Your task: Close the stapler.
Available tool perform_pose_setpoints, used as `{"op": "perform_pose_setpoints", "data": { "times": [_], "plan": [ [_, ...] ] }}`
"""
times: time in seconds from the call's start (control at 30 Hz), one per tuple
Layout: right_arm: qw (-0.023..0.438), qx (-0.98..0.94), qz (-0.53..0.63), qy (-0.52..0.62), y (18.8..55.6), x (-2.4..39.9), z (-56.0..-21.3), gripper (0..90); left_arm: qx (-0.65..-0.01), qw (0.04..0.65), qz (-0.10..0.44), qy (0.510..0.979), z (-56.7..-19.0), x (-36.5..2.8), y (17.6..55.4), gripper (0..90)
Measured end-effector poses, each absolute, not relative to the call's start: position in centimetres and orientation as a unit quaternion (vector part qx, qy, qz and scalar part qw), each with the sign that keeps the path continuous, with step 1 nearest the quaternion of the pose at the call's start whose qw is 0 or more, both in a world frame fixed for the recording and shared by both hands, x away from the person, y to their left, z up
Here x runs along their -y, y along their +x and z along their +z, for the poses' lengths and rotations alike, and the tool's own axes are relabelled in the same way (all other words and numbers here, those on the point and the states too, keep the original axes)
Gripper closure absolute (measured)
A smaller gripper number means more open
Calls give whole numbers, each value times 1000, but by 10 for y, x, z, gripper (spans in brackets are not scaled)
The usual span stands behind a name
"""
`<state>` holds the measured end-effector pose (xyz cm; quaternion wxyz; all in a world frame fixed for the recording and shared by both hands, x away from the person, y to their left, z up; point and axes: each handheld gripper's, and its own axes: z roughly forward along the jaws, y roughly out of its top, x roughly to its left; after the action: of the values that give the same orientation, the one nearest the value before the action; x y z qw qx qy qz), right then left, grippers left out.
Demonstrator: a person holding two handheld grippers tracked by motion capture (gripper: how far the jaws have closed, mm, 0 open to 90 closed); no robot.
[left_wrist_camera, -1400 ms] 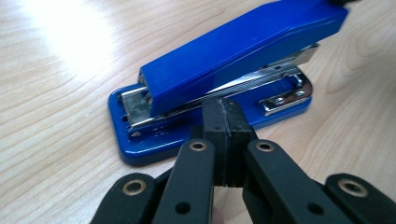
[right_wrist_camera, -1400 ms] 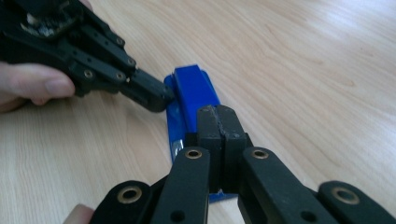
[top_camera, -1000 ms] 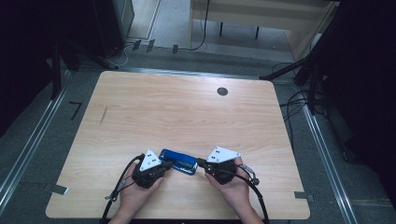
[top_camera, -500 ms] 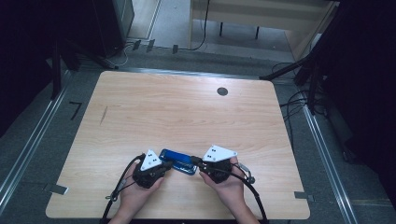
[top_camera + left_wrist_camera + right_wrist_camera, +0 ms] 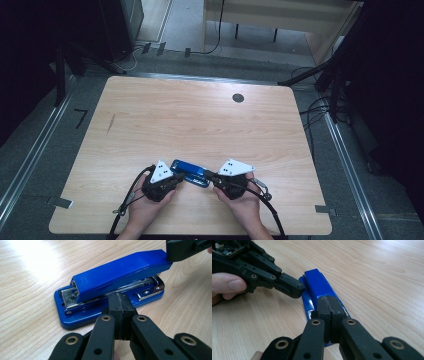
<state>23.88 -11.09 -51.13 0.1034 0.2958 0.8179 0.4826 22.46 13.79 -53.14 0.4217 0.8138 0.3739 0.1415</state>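
While the blue stapler [image 5: 190,172] lies on the table [image 5: 200,120], the left gripper [image 5: 119,308] and right gripper [image 5: 330,311] (2 closed, empty) flank it.

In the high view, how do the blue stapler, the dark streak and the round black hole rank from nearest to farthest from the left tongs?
1. Blue stapler: right beside the left tongs.
2. Dark streak: farther up, on the table's left.
3. Round black hole: near the far edge, to the right.

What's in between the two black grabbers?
A blue stapler lies on the table between the left gripper and the right gripper. The high view shows it best.
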Motion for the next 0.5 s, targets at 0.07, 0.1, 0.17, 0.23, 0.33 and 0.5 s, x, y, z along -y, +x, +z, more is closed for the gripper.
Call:
{"op": "perform_pose_setpoints", "data": {
  "times": [0.07, 0.1, 0.17, 0.23, 0.33, 0.5],
  "plan": [
    [109, -818, 474, 307, 237, 110, -509, 900, -375, 425, 141, 811, -531, -139, 225, 900],
    [109, -818, 474, 307, 237, 110, -509, 900, -375, 425, 141, 811, -531, -139, 225, 900],
    [112, -801, 493, 320, 235, 111, -504, 900, -381, 433, 136, 806, -531, -142, 225, 900],
    [117, -807, 487, 312, 233, 110, -503, 900, -383, 439, 134, 802, -531, -143, 225, 900],
    [110, -809, 490, 306, 229, 110, -507, 900, -384, 440, 134, 801, -531, -144, 225, 900],
    [106, -813, 482, 308, 223, 109, -514, 900, -390, 451, 135, 791, -530, -150, 222, 900]
  ]
}}
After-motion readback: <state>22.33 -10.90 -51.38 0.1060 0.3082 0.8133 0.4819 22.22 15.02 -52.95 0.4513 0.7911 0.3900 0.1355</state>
